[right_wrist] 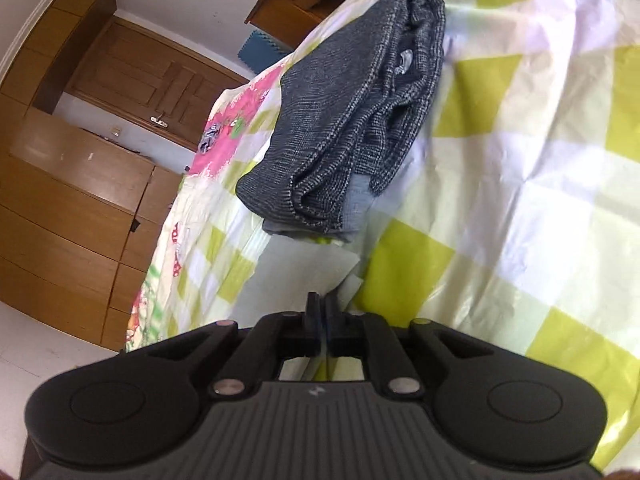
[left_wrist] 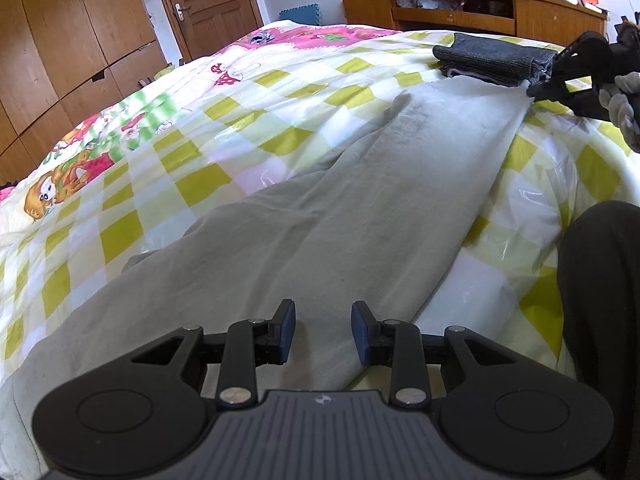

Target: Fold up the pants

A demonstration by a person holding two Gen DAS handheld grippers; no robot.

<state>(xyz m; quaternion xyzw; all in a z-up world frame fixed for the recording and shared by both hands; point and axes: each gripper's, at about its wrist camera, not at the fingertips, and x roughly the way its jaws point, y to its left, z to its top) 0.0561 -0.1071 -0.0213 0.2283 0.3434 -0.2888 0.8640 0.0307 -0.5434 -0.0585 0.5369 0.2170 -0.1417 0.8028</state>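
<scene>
Your right gripper (right_wrist: 322, 312) pinches the soft, limp grey pants (left_wrist: 320, 208) by a hem corner. Your left gripper (left_wrist: 323, 330) hovers part-open and empty over the waist end; take hold at that edge.

Seemingly a home bedroom: quilted bed (left_wrist: 248, 92), wooden wardrobe (left_wrist: 60, 52), door (left_wrist: 208, 4)

Both tongs are showing matte black plastic bodies: ribbed grey centre plates with a small white mark, round side discs, silver pivot screws. The left tongs (left_wrist: 323, 330) are wearing blue pads (left_wrist: 289, 330). A grey knitted glove (left_wrist: 624, 106) is covering the right hand.
</scene>
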